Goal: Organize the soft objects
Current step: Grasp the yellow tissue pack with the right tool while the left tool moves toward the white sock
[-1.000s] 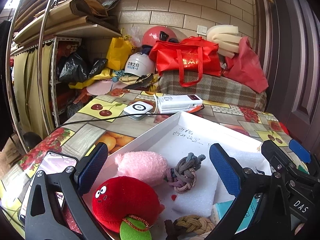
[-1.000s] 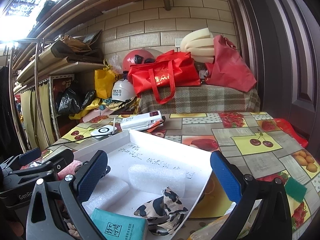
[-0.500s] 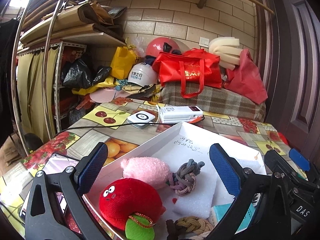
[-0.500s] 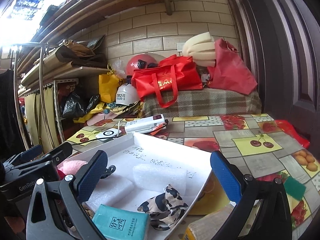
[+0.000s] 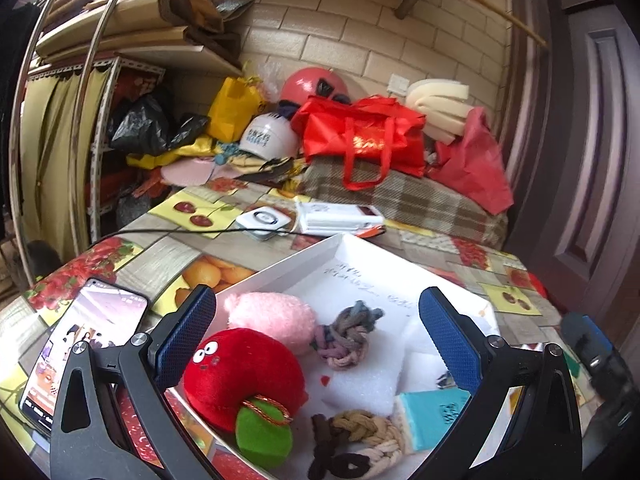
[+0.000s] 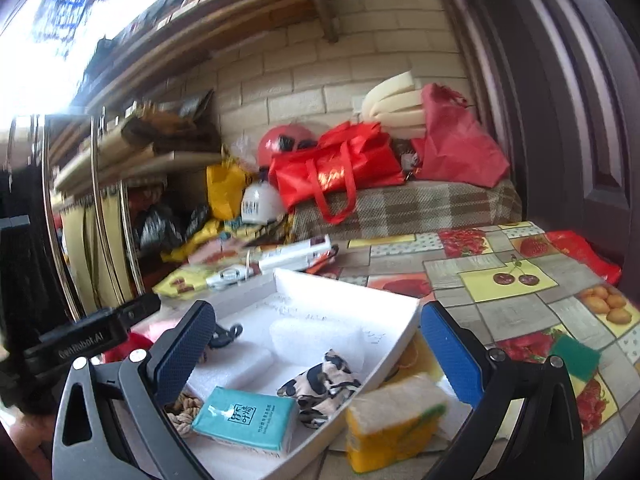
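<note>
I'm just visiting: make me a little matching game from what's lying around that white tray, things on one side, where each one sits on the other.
Things:
1. red plush toy
2. teal tissue pack
3. yellow sponge
4. phone

Places:
A. on the tablecloth, just outside the tray's right wall
B. on the tablecloth, left of the tray
C. in the tray's left end, beside a pink plush
D. in the tray, beside a spotted cloth

Pairs: 1-C, 2-D, 3-A, 4-B

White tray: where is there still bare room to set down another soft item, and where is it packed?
The white tray has bare floor at its far corner, beyond the grey knotted rope and foam blocks, where the handwriting shows. The near end is crowded: red plush, pink plush, braided rope, teal tissue pack and spotted cloth. The yellow sponge lies outside.
</note>
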`<state>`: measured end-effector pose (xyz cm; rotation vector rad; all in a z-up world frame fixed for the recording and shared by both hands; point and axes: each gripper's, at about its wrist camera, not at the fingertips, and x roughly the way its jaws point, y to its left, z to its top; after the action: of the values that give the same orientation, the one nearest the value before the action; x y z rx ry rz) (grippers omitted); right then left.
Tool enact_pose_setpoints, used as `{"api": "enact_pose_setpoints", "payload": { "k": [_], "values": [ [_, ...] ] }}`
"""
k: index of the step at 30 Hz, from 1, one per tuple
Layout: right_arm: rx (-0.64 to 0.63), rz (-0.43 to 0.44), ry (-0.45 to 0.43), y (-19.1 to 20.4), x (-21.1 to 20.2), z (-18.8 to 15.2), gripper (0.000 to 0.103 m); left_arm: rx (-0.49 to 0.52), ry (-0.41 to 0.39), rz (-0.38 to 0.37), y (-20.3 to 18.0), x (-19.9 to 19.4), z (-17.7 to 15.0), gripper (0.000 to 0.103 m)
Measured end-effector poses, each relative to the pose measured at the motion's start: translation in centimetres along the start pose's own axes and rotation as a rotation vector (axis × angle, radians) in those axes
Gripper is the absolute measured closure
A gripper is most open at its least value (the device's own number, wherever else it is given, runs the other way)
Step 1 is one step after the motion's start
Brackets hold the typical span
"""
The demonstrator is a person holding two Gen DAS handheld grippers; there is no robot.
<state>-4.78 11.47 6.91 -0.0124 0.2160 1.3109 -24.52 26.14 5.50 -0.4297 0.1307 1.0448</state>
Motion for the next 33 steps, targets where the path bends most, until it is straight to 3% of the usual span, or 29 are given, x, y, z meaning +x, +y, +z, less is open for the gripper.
{"api": "enact_pose_setpoints", "payload": {
  "k": [4,7,9,15,19,23,28,33],
  "values": [
    [-0.042,-0.071,-0.096,-1.8,-3.5,0.4,0.000,0.027,-0.038,-0.080,-1.1,-1.1,-0.2,0.000],
    [-0.080,-0.229,-0.114,-3.7,-5.2,0.5,0.000,0.074,-0.050,-0.159,-2.7,-1.7,-0.3,0.000],
    [-0.049,-0.320,-0.081,-5.5,-5.6,0.5,0.000,0.126,-0.051,-0.201,-4.1,-2.2,-0.6,0.001],
    [0.051,-0.382,0.024,-12.5,-5.8,0.8,0.000,0.300,0.029,-0.313,-8.6,-2.7,-2.1,0.001],
    [0.134,-0.287,0.044,-14.4,-6.1,0.7,0.000,0.398,0.085,-0.418,-11.8,-3.5,-3.8,0.001],
    [-0.025,-0.125,0.121,-9.9,-4.6,0.0,0.000,0.440,0.049,-0.410,-13.2,-4.9,-4.5,0.001],
    [-0.224,0.006,0.234,-3.4,-0.6,-0.8,0.000,0.327,0.037,-0.355,-10.8,-4.6,-3.6,0.001],
    [-0.231,0.018,0.362,-2.1,3.4,-1.6,0.001,0.224,0.064,-0.318,-8.8,-3.5,-2.9,0.001]
  ]
}}
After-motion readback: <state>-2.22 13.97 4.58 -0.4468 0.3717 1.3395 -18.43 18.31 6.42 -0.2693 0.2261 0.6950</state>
